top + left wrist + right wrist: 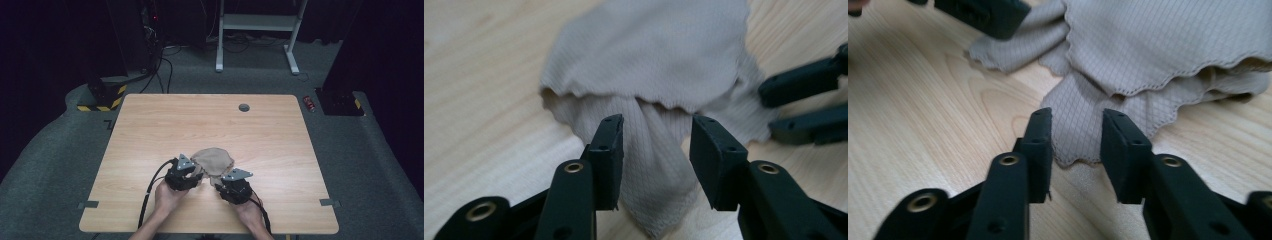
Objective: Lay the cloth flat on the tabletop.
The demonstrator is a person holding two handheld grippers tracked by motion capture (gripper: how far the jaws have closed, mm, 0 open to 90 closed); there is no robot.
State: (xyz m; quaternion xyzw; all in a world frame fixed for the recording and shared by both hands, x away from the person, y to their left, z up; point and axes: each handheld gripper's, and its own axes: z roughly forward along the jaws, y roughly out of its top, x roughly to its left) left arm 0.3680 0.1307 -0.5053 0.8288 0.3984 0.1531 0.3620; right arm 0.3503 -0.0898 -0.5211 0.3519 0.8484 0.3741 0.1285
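A pale wooden counter (150,130) stands on grey carpet, with a white desk frame (257,30) at the far end of the room and a small red can (308,103) on the floor off its far right corner. Near the person's edge, about the middle of the counter, lies a beige cloth (214,160), loosely bunched with one layer folded over another and scalloped edges showing.

The left gripper (187,176) sits at the cloth's near left side, the right gripper (226,184) at its near right. In the left gripper view the jaws stand apart with a hanging corner of the cloth (649,165) lying between them, the pads not pressing on it. In the right gripper view the jaws are likewise apart, astride another near corner of the cloth (1083,120) that lies flat on the wood.

The work looks to be at the stage of taking hold of two corners, probably to spread or fold the cloth. Next, each pair of jaws should close squarely on its corner, catching a single layer, before any lifting or pulling apart.
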